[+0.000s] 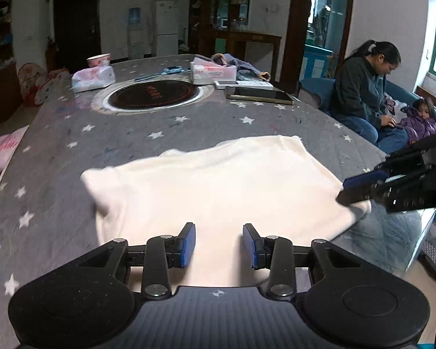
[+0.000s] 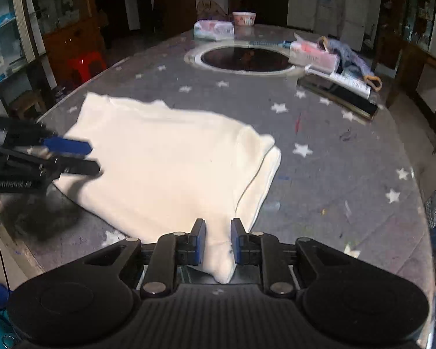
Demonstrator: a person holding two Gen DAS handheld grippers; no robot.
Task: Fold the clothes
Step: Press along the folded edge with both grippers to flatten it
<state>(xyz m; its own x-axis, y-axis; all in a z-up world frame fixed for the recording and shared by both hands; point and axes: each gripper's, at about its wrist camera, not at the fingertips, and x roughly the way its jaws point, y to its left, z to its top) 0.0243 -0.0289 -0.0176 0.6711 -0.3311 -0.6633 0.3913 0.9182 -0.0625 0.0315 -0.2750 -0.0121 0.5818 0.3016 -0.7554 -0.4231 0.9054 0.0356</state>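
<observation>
A cream-white garment (image 1: 218, 186) lies folded and fairly flat on the grey star-print table (image 1: 160, 128). My left gripper (image 1: 219, 245) hovers open over the garment's near edge, its blue pads wide apart with only cloth showing behind them. In the right wrist view this gripper (image 2: 81, 157) comes in from the left over the garment's (image 2: 165, 157) left edge. My right gripper (image 2: 218, 241) is closed on the garment's near corner, and the bunched cloth fills the gap between its pads. From the left wrist view the right gripper (image 1: 354, 187) sits at the garment's right corner.
A round black hotplate (image 1: 154, 94) is set in the table's middle. Behind it lie tissue packs (image 1: 93, 78), a tablet (image 1: 258, 94), a remote and a bowl (image 1: 98, 59). Two people sit on a sofa (image 1: 372, 99) to the right. The table's edge (image 1: 421, 241) runs close by.
</observation>
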